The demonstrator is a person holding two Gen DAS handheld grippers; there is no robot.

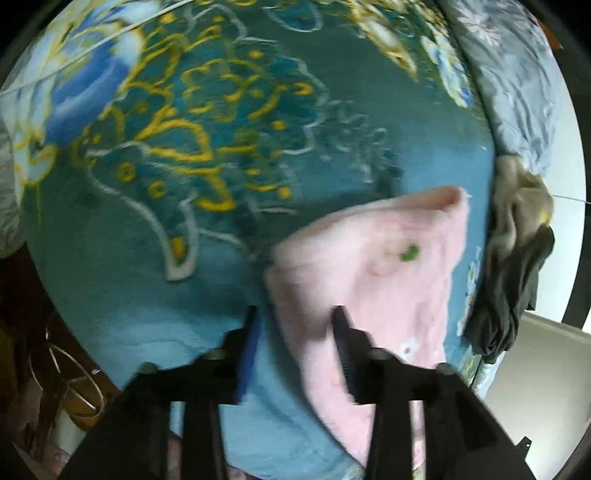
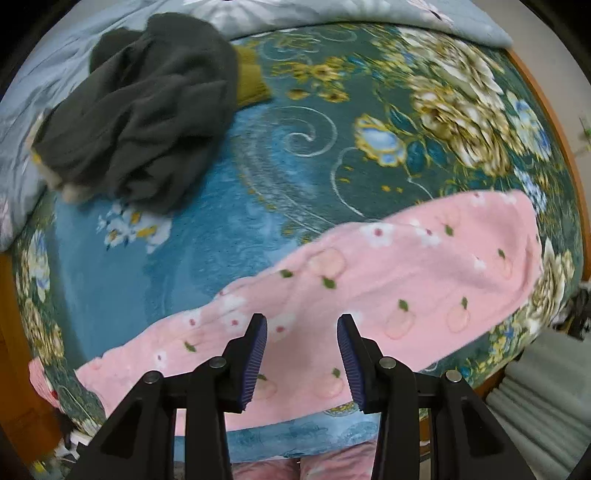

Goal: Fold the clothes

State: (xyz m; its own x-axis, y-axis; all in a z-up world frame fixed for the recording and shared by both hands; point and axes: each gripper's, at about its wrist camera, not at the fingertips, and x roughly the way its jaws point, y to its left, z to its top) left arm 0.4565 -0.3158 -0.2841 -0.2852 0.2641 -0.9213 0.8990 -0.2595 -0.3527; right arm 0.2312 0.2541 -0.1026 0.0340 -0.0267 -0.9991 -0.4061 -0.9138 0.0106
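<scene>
A pink fleece garment with a peach and flower print lies as a long band across the blue floral blanket on the bed. My right gripper points down over its middle, open, with nothing pinched between the pads. In the blurred left wrist view one end of the pink garment lies folded over on the blanket. My left gripper is open there. Its right finger is over the pink cloth and its left finger over bare blanket, with the garment's edge in the gap.
A heap of dark grey clothes with an olive piece sits at the back left, seen also as grey and beige cloth. A pale grey-blue quilt borders the blanket. The wooden bed edge runs on the right. A wire object lies below the bed.
</scene>
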